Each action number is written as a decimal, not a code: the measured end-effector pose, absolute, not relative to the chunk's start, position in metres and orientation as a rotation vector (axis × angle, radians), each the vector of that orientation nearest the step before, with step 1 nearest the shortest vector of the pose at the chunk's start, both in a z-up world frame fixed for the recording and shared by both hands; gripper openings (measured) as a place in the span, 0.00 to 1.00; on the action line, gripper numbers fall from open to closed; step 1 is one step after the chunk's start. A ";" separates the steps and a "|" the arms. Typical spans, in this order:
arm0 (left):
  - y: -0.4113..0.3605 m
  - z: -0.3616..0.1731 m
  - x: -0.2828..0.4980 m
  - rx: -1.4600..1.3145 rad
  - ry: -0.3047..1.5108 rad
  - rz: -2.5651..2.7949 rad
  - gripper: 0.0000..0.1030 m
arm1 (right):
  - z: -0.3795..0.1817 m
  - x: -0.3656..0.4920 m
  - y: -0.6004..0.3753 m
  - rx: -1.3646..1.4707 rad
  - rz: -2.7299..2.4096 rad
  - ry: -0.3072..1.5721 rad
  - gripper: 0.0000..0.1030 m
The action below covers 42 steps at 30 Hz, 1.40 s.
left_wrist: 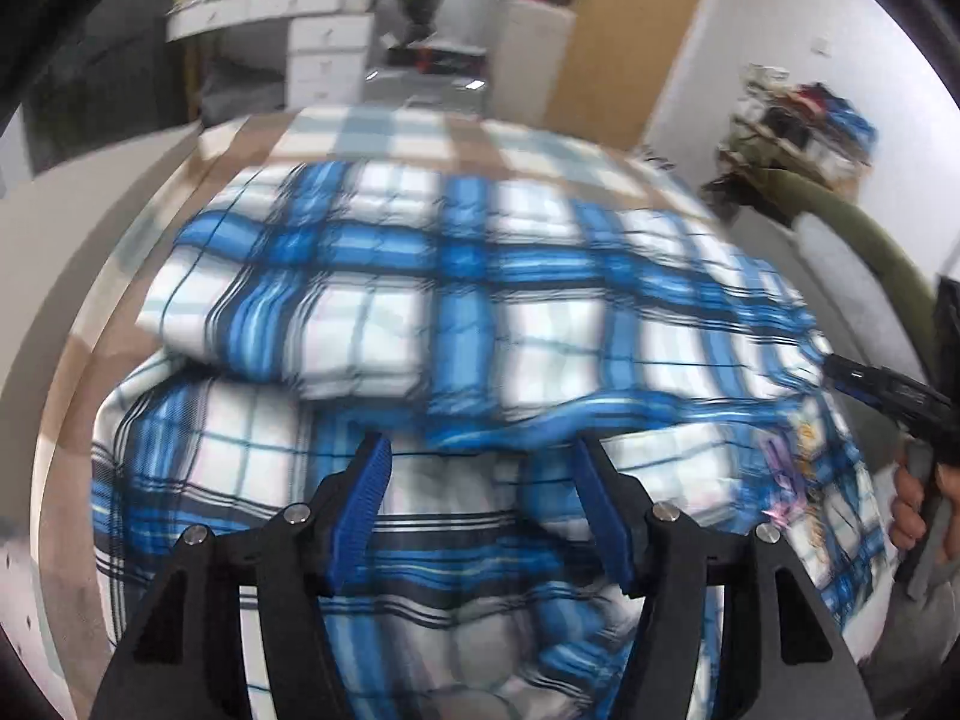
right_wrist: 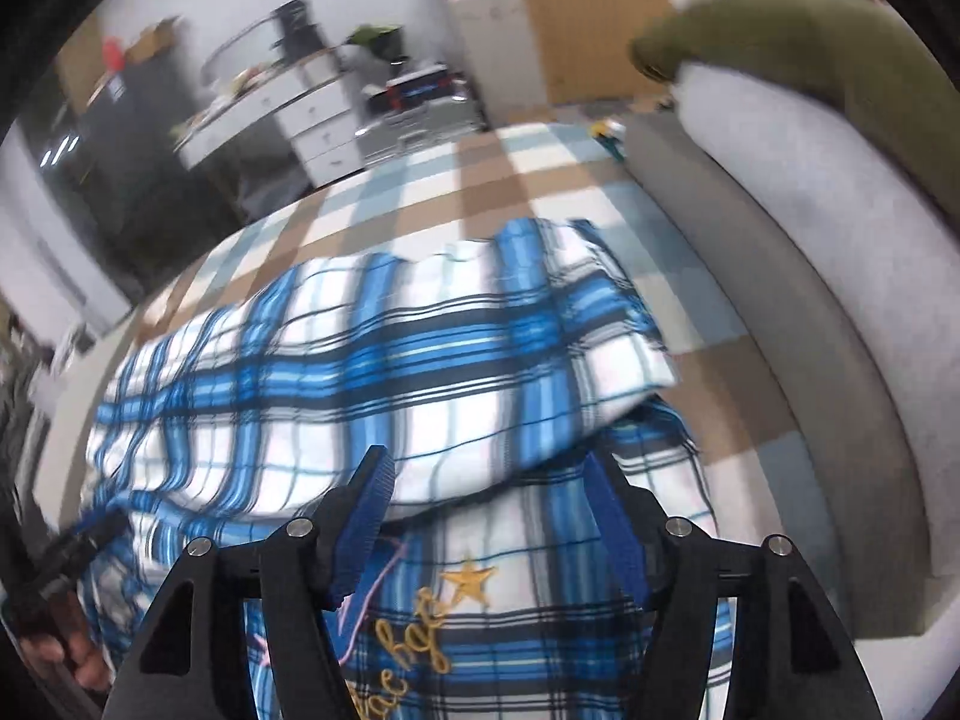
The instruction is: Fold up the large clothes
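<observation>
A large blue and white plaid garment (left_wrist: 480, 300) lies folded over on a checked bed sheet (left_wrist: 384, 138). Its upper layer ends in a folded edge just ahead of both grippers. My left gripper (left_wrist: 483, 450) hangs open over the lower layer, pads clear of the cloth. My right gripper (right_wrist: 486, 462) is open too, above a patch with yellow embroidered lettering and a star (right_wrist: 471, 582). The plaid garment (right_wrist: 360, 360) fills the right wrist view. Each view catches the other gripper at its side: the right gripper (left_wrist: 888, 390), the left gripper (right_wrist: 78, 546). Both views are blurred.
A grey padded rail (right_wrist: 810, 276) runs along the bed's right side, with an olive-green cloth (right_wrist: 810, 42) draped over it. White drawers and a cluttered desk (left_wrist: 318, 42) stand beyond the bed's far end. A wooden door (left_wrist: 630, 30) is at the back.
</observation>
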<state>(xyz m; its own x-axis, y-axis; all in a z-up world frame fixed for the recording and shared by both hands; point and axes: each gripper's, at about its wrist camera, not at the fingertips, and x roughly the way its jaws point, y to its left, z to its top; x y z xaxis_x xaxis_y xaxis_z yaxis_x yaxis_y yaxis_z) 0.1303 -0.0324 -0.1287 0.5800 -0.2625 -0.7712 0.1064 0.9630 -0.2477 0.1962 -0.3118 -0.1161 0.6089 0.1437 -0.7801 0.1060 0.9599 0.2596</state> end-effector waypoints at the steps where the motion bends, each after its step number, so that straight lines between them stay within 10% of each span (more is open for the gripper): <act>1: -0.032 -0.134 0.134 -0.193 0.951 -0.203 0.55 | -0.119 0.200 -0.313 0.323 0.015 0.945 0.63; 9: -0.045 -0.145 0.185 -0.220 0.978 -0.148 0.55 | -0.136 0.243 -0.302 0.370 -0.018 0.965 0.04; 13: -0.054 -0.142 0.209 -0.185 0.976 -0.132 0.55 | -0.137 0.271 -0.304 0.390 -0.036 0.959 0.02; 24: -0.055 -0.142 0.255 -0.148 0.965 -0.116 0.56 | -0.141 0.317 -0.302 0.412 -0.082 0.950 0.04; 26: -0.047 -0.137 0.242 -0.166 0.975 -0.107 0.56 | -0.136 0.310 -0.303 0.412 -0.069 0.953 0.08; 30: -0.030 -0.109 0.196 -0.190 0.895 -0.117 0.56 | -0.118 0.277 -0.312 0.428 -0.021 0.906 0.47; 42: 0.042 -0.091 0.025 -0.304 0.809 0.093 0.60 | -0.087 0.144 -0.351 0.399 0.016 0.844 0.59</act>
<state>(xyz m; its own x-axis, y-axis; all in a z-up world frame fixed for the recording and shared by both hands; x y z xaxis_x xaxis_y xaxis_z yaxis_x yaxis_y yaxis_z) 0.0250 0.0419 -0.0905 0.6886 -0.0340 -0.7244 -0.1967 0.9527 -0.2317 0.1437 -0.3505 -0.0868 0.6687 0.1701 -0.7238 0.1432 0.9258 0.3498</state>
